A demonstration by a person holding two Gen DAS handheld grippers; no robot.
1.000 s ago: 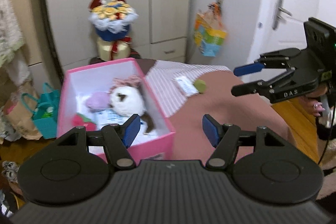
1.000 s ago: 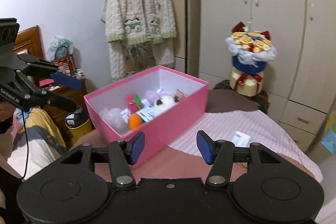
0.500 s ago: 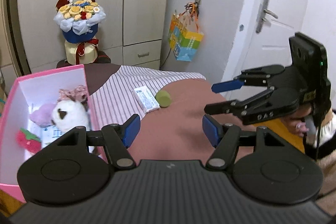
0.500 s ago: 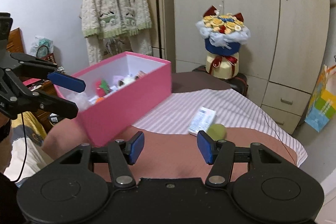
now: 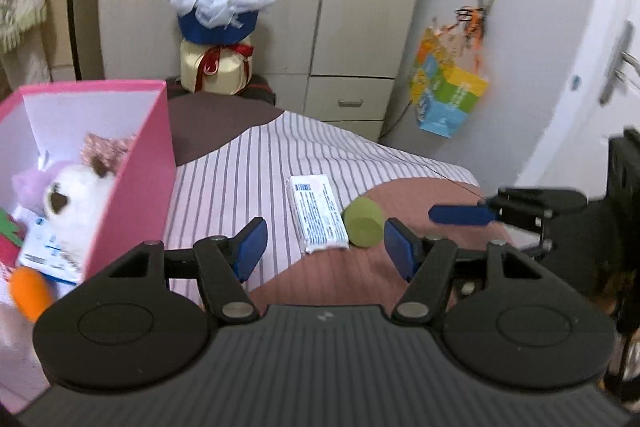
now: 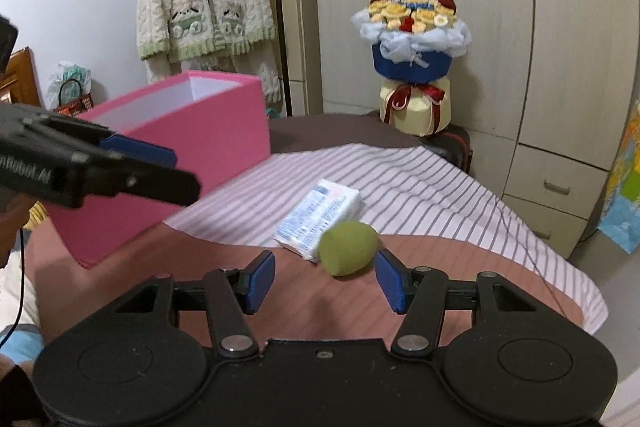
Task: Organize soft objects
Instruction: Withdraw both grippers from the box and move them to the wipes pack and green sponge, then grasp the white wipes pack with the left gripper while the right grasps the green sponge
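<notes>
In the left wrist view, the left gripper (image 5: 324, 245) hangs over the bed (image 5: 420, 187) with its jaws spread wide and nothing between them; the tissue pack (image 5: 318, 218) lies just beyond the gap, on the striped part of the cover, and the green soft ball (image 5: 363, 222) sits touching its right edge; the pink box (image 5: 138, 183) stands at the left, open, already holding a white plush (image 5: 76, 201), a lilac plush and an orange piece near its near corner; the right gripper (image 5: 476, 217) reaches in from the right, close beside the ball, its fingers seemingly parted, nothing in them.

In the right wrist view, the right gripper (image 6: 325, 277) is spread and empty; the green soft ball (image 6: 349, 247) lies just ahead of the gap, nearer the right finger, resting against the near end of the tissue pack (image 6: 320, 213); the pink box (image 6: 188, 151) stands to the far left, and the left gripper (image 6: 132, 167) crosses the left edge in front of it.

The ball looks light and squashy, likely foam or plush; it should yield to a pinch and may roll aside if nudged, so a hold across its widest middle seems best. The tissue pack looks light, with a slick film wrapper; gripping across its short width, at mid-length, would probably keep it from sliding out.
</notes>
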